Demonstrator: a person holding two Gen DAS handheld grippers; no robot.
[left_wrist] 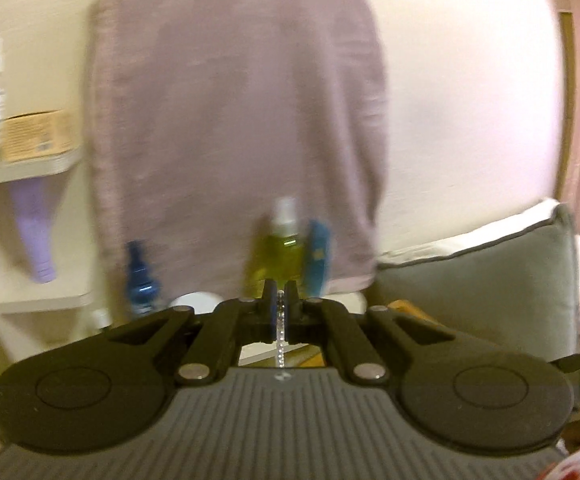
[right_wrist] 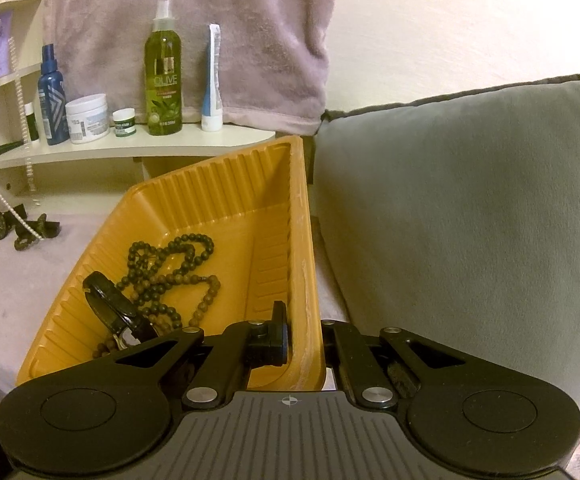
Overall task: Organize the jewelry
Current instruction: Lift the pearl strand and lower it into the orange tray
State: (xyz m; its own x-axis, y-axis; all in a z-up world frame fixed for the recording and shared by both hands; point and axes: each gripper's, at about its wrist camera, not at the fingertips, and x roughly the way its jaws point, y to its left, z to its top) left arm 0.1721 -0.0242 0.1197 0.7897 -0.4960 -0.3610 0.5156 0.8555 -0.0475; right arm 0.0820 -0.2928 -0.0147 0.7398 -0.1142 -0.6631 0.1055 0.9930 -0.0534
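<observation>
Beads of a thin, limp silvery chain [left_wrist: 278,334] dangle from my clenched left tongs [left_wrist: 278,300], light and slippery so best pinched mid-length, while my right tongs [right_wrist: 304,334] clamp the ribbed orange plastic tray's rim [right_wrist: 304,248], holding dark wooden bead strands [right_wrist: 169,268].

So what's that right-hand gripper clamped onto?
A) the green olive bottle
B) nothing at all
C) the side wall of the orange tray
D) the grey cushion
C: in the right wrist view the right gripper has its fingers on either side of the orange tray wall, shut on it, with the dark bead necklace lying inside.
</observation>
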